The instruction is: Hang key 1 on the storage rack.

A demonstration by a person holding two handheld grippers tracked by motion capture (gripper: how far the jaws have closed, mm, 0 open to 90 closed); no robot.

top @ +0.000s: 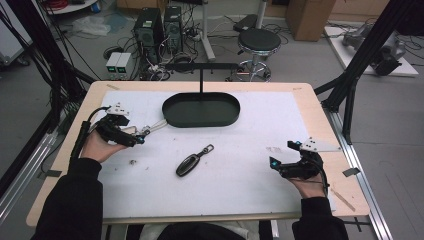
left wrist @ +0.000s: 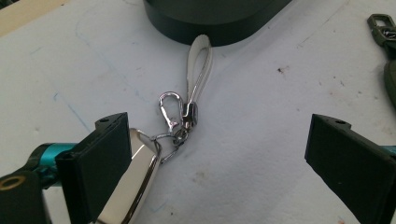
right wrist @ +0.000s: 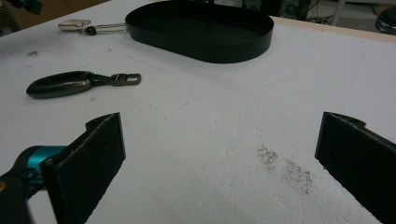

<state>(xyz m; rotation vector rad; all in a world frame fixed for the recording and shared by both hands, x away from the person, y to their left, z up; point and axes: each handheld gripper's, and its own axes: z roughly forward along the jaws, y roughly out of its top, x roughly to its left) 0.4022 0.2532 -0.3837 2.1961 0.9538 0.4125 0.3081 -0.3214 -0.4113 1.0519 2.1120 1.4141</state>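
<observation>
Left gripper (top: pixel 131 134), jaws apart, straddles a silver keychain with white strap (left wrist: pixel 180 116) lying on the tabletop (top: pixel 240 175), its strap end touching the black oval tray (top: pixel 201 111) at 1 o'clock. The dark key fob (top: pixel 192 161) lies centrally. Right gripper (top: pixel 282 156) rests spread and empty. Risk: the polished metal could slip from the pads on closing.

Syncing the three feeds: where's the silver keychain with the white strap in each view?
High view: silver keychain lies left of centre, between the left gripper and the black oval tray.
Left gripper view: centre-left, metal end beside the near jaw, strap loop reaching the tray.
Right gripper view: top left, against the tray's end.
Shared landmark: the tray.
</observation>
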